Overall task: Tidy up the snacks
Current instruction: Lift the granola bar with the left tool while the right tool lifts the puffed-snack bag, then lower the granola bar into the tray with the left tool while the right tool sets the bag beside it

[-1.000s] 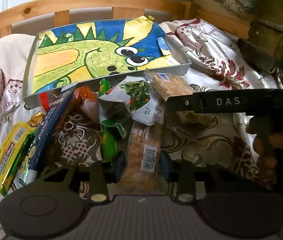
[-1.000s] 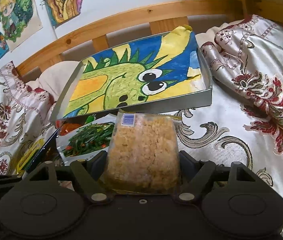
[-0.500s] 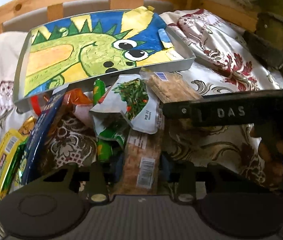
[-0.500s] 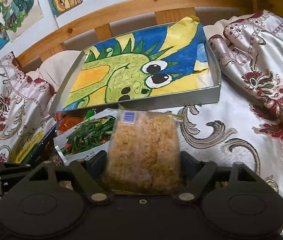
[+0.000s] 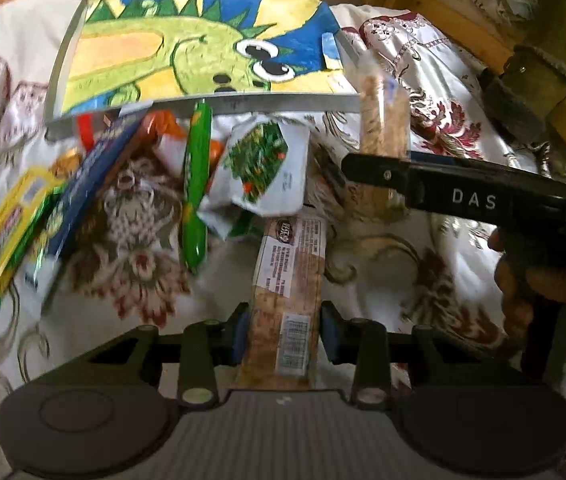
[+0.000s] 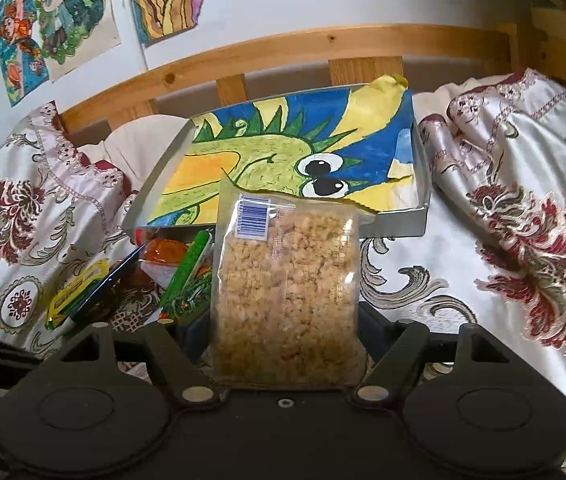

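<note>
Gripping a long brown snack bar (image 5: 287,292) by its sides, the left gripper (image 5: 283,330) is holding it above the floral bedspread (image 5: 383,272), its jaws having just been closing on the wrapper. The bar's label print is too blurred to read. The right gripper (image 6: 283,332) is clamping a clear bag of golden crumbly snack (image 6: 287,292) bearing a blue barcode sticker. Lying beyond are a green stick pack (image 5: 197,184), a white packet picturing greens (image 5: 267,168), a blue pack (image 5: 91,180) and a yellow box (image 5: 7,224). Behind them a grey tray (image 6: 423,184) lined with a dragon drawing is sitting against the wooden headboard (image 6: 283,52). The right gripper's side is reading "DAS".
</note>
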